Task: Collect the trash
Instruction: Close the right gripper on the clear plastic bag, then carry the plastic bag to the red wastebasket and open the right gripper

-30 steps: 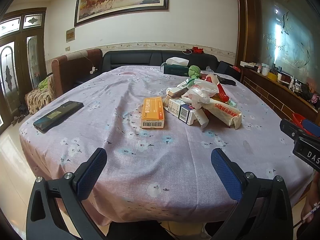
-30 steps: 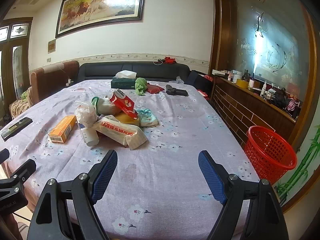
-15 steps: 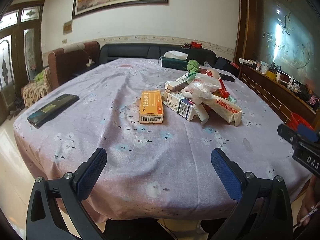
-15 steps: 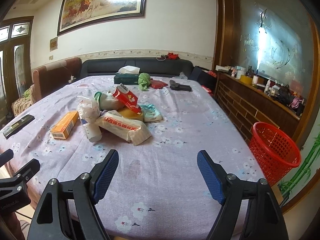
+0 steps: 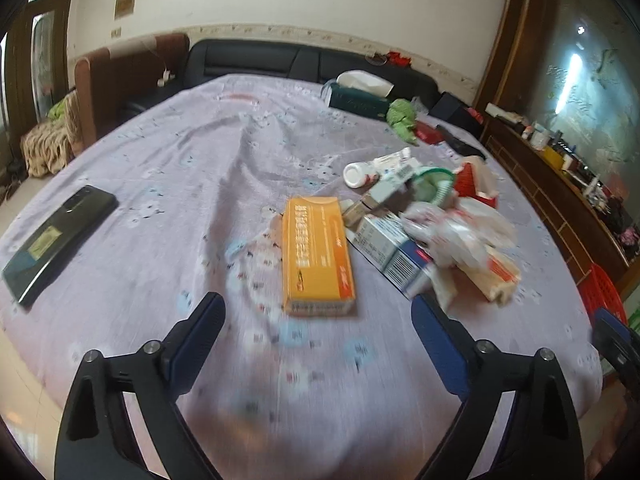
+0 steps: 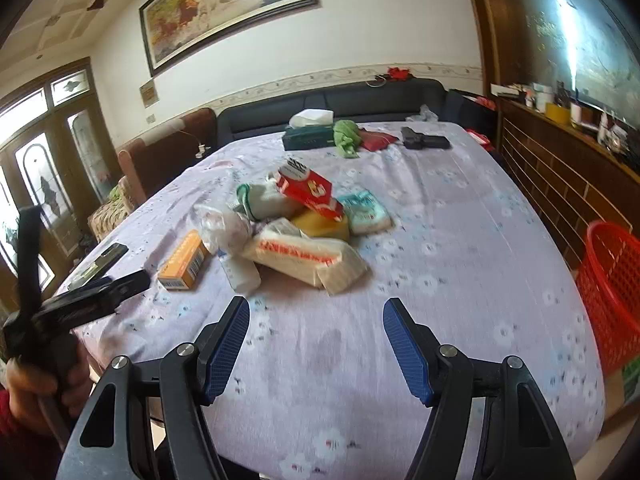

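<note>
The left hand-held gripper [image 5: 316, 328], empty and just narrowed, was lined up before the orange box [image 5: 317, 255]; the adjacent pile [image 5: 436, 232] could be knocked.

home living room: sofa [image 6: 360, 100], framed painting [image 6: 224, 8]

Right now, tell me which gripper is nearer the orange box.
Left. The left gripper hangs just short of the orange box, lined up with it, nothing between its pads. The right gripper is farther back, and the box lies off to its left.
</note>
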A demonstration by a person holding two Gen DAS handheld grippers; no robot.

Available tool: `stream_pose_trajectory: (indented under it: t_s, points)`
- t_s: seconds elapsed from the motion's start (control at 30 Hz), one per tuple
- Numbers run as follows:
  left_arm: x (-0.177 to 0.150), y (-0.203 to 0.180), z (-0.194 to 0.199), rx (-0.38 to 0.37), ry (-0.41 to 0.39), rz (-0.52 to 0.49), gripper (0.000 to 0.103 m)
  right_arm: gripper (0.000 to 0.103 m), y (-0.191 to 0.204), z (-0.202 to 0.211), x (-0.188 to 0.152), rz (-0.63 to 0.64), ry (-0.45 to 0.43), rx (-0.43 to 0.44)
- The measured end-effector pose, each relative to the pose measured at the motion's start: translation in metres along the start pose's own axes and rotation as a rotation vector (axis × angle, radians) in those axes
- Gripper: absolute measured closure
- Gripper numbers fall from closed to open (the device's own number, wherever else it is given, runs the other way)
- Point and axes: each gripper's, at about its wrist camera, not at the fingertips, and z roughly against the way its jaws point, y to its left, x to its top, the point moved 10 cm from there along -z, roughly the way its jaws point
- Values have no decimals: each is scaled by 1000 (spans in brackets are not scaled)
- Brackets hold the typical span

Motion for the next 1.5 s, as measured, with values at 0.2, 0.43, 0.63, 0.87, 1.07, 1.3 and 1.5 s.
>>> stream_pose_trajectory:
  t_s: [0.2,0.43,0.63,0.87,1.07,1.3,1.5]
  points:
    - [13,-5,-44,15,77,-21,40,29,18,-9,20,19,-4,65]
    - [21,-1,-68,21,99,-13,55,29,41,-23,31,6,11,144]
    - [19,3,-54,-4,59,-6,56,29,60,-38,37,-3,38,184]
    - [14,12,-24,-9,-3,-13,56,29,90,-73,49,39,52,183]
    - [7,14,-13,-31,-18,-12,56,43,93,-120,54,74,87,84]
    - [3,-1,-2,-66,-39,-37,56,70,77,-102,50,47,52,109]
    - [4,-28,10,-115,-51,-72,56,70,61,-58,55,-16,-7,165]
